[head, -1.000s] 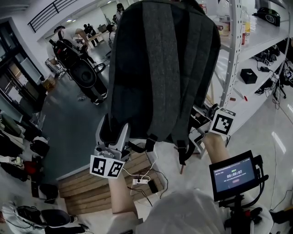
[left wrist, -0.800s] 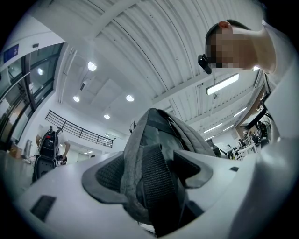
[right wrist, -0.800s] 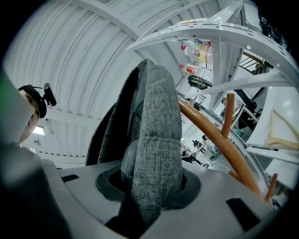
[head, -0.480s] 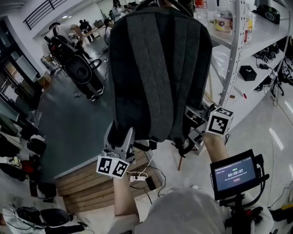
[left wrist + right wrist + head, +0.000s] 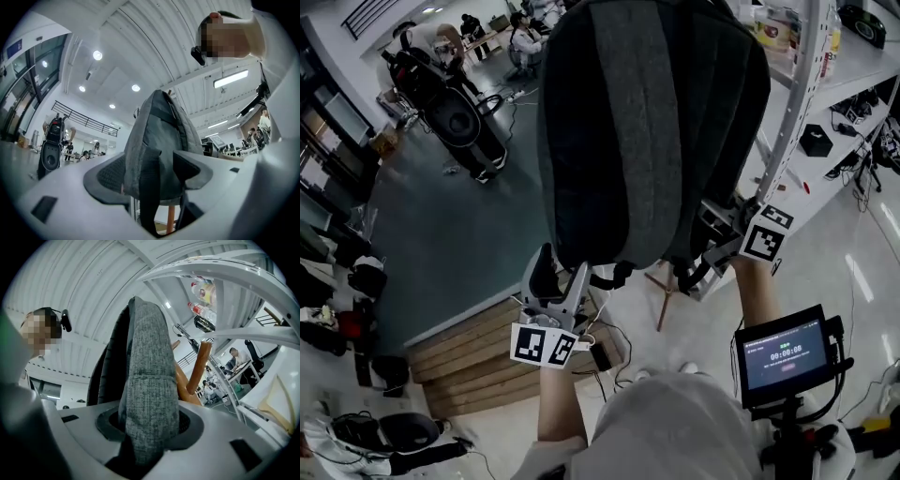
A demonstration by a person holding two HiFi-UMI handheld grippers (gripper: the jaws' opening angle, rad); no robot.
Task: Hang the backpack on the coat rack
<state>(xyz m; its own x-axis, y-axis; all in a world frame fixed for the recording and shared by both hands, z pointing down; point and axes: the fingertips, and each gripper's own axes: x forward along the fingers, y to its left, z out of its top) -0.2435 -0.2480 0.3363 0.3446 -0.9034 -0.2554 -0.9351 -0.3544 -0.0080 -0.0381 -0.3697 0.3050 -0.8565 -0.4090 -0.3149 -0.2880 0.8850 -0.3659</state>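
**Backpack:** The grey backpack (image 5: 647, 131) fills the middle of the head view, upright with its straps facing you, just left of the white shelf upright (image 5: 802, 103). The frame edge cuts off its top, so you cannot tell whether its loop sits on a peg.

**Coat rack:** The bag hides nearly all of the coat rack. Only its wooden feet (image 5: 661, 298) show on the floor below, and in the right gripper view a brown peg (image 5: 198, 367) shows just behind the bag.

**Right hand-held gripper:** Your right hand-held gripper (image 5: 705, 239) is at the bag's lower right. Its jaws are almost together, clamped on a grey woven shoulder strap (image 5: 150, 394).

**Left hand-held gripper:** Your left hand-held gripper (image 5: 562, 267) holds the lower left corner. Its jaws stand wide, pressed to either side of the bag's base, and a black strap (image 5: 149, 197) hangs between them.

**Change over the last second:**
- The backpack now takes up more of the head view and sits closer to the shelf upright.
- More of the rack's feet shows beneath the bag.
- Both hand-held grippers grip the same places as before.
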